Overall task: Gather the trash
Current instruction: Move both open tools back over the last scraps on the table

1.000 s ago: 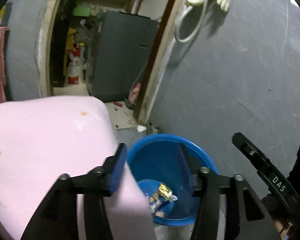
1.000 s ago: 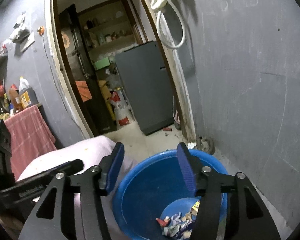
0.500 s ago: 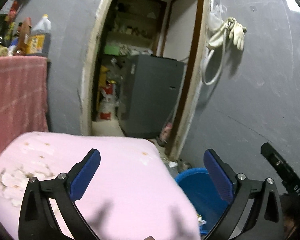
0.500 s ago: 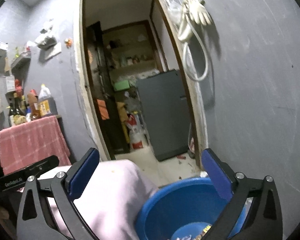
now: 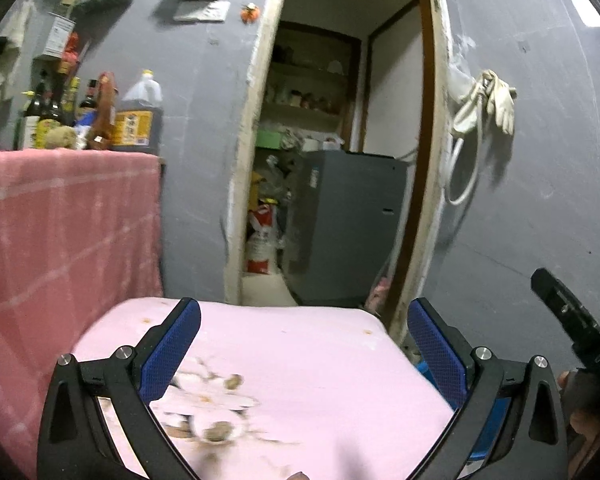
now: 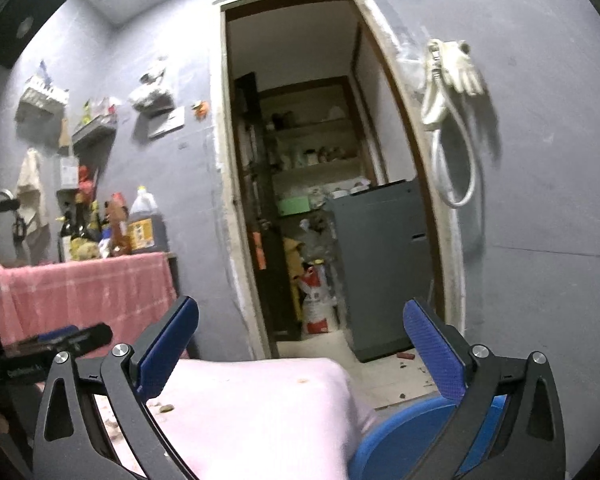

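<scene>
Both grippers spread wide and empty above a pink table.
We see the left gripper [image 5: 303, 350] over what seem to be crumbs [image 5: 219, 432]; the right gripper [image 6: 300, 350] fronts the blue trash basin [image 6: 400, 424] just beside the pink table [image 6: 268, 412].

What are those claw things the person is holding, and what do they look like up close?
Both are handheld two-finger tools. The left gripper and the right gripper have black angular frames with triangular cut-outs and silver bolts at the joints. Each finger ends in a flat pad of textured blue rubber. A black bar on each bears faint white lettering, too blurred to read.
</scene>
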Tool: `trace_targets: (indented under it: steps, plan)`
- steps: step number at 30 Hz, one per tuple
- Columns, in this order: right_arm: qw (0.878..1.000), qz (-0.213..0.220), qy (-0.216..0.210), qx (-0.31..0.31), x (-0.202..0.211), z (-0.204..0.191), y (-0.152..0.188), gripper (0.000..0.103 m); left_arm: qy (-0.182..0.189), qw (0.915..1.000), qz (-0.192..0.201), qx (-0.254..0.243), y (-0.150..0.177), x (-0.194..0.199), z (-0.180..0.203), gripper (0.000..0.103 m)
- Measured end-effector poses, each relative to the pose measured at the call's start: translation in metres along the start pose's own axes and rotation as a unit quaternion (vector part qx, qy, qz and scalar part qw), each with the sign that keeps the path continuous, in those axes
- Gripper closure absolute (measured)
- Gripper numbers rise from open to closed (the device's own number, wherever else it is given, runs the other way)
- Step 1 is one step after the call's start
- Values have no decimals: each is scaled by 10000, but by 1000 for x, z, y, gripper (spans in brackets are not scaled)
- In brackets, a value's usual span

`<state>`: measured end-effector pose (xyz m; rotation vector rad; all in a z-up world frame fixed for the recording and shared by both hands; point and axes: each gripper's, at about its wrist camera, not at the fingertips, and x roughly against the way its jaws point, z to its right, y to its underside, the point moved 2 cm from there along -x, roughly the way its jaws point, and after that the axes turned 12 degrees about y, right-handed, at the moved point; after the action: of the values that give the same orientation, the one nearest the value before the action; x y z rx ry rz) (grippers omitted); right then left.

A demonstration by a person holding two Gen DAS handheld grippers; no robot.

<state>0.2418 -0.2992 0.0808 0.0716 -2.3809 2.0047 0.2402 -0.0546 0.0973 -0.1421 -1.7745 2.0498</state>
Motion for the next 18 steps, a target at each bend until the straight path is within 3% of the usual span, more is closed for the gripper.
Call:
trace_targets:
  steps: [9, 18]
  plan:
    - [9976, -177, -538, 396, -2, -49, 13, 0, -432, 9989, 175, -36, 4, 40, -42, 2]
    - [9915, -677, -683, 879, -17, -78, 38, 0, -564, 9977, -242, 273, 31, 42, -77, 2]
